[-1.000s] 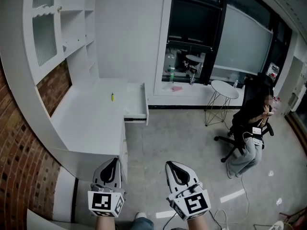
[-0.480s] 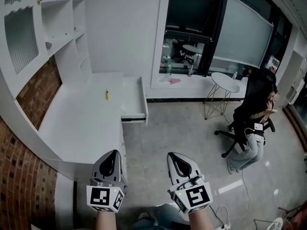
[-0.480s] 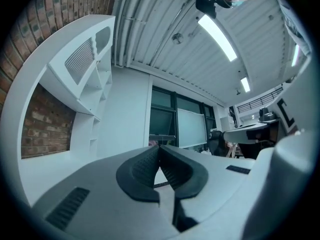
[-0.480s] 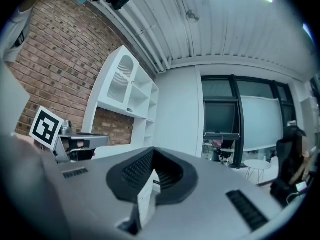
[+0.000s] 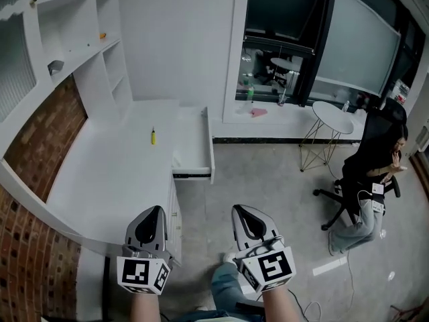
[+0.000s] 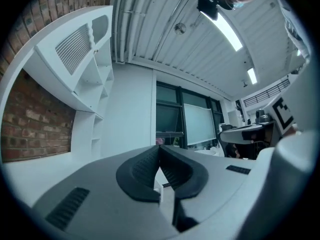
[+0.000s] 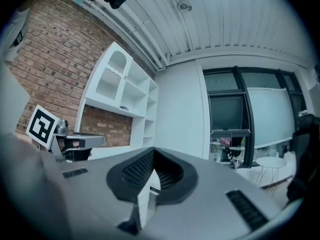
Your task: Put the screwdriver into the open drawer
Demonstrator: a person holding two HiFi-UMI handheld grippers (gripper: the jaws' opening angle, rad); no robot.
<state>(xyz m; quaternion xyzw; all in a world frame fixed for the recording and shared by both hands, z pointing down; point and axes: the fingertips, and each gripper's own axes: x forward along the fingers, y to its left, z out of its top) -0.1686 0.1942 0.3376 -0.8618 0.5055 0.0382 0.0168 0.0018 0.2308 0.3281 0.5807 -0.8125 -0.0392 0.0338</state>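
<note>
Far across the white desktop (image 5: pixel 110 180), the yellow-handled screwdriver (image 5: pixel 153 136) lies untouched, just left of the open drawer (image 5: pixel 194 143), so the pickup and the drop are both left to do. Your left gripper (image 5: pixel 155 213) and right gripper (image 5: pixel 240 215) hover near you, jaws pressed together, holding nothing. Nothing blocks your reach; the seated person (image 5: pixel 379 170) and the round side table (image 5: pixel 333 117) stand well off to the right.

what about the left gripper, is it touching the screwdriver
Apart. Head view: the left gripper is at the near end of the desk, bare top between it and the screwdriver.
</note>
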